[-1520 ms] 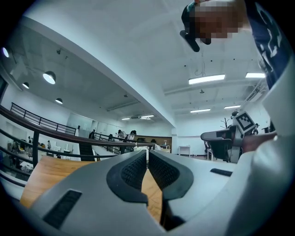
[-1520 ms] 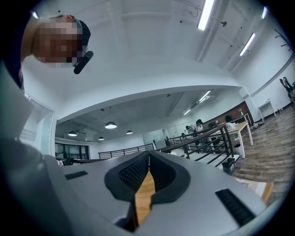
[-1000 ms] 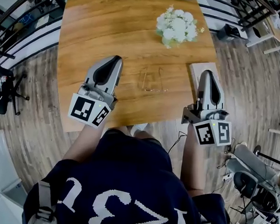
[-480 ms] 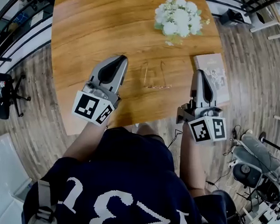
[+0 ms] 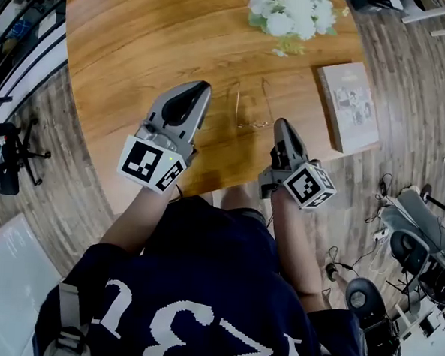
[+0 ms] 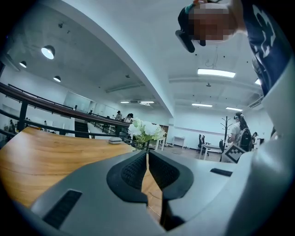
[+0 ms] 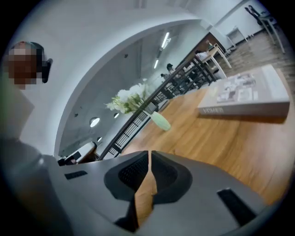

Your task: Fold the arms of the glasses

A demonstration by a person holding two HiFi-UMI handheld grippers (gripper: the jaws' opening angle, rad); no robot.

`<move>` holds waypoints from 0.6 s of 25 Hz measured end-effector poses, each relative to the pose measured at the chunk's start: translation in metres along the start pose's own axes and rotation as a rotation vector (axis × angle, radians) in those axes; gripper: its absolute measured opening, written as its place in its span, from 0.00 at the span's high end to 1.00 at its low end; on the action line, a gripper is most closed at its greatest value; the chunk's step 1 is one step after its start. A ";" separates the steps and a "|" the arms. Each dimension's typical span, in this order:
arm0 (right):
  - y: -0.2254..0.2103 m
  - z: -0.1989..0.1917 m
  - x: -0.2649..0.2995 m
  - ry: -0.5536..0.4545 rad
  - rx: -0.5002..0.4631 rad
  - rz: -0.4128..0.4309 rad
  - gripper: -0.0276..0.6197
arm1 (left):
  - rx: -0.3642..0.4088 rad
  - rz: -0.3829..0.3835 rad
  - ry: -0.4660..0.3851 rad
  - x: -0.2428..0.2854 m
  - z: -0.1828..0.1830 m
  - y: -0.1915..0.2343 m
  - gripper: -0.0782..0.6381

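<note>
Both hand-held grippers (image 5: 199,87) (image 5: 281,124) closed, apparently empty

Bright ceiling light (edges perhaps warped)

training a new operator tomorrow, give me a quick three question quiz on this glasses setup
1. True or false: the glasses on the table already have their arms folded.
2. In the head view, what lies on the table to the right of the right tool? A) book B) mug C) phone
3. What do the left tool and the right tool hold?
Key: 1 false, the arms stand open. 2 A. 3 nothing; both are shut and empty.
</note>
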State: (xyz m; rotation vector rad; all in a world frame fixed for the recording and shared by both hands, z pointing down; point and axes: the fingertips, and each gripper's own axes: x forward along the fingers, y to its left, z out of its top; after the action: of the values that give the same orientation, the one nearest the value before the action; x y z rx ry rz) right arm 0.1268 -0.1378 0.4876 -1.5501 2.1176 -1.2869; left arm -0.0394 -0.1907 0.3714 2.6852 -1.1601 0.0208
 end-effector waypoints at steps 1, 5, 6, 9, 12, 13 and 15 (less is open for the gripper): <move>-0.008 -0.012 0.002 0.019 0.041 -0.007 0.91 | -0.001 -0.003 0.007 0.001 -0.003 0.001 0.85; -0.028 -0.048 0.006 0.058 0.204 -0.031 0.81 | -0.007 -0.011 0.031 0.001 -0.013 0.002 0.85; -0.031 -0.056 0.007 0.065 0.244 -0.034 0.80 | -0.008 -0.011 0.037 0.001 -0.015 0.002 0.85; -0.035 -0.074 0.009 0.075 0.347 -0.033 0.75 | -0.010 -0.016 0.050 0.000 -0.020 0.002 0.85; -0.043 -0.081 0.011 0.066 0.438 -0.052 0.74 | -0.011 -0.018 0.063 0.000 -0.024 0.002 0.85; -0.047 -0.082 0.012 0.059 0.462 -0.055 0.74 | -0.011 -0.017 0.066 0.000 -0.025 0.002 0.85; -0.054 -0.082 0.015 0.046 0.506 -0.059 0.74 | -0.011 -0.014 0.070 -0.001 -0.027 0.003 0.85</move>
State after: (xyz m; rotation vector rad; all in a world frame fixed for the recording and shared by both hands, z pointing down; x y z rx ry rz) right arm 0.1056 -0.1121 0.5814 -1.3738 1.5980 -1.7229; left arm -0.0400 -0.1866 0.3980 2.6607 -1.1172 0.1046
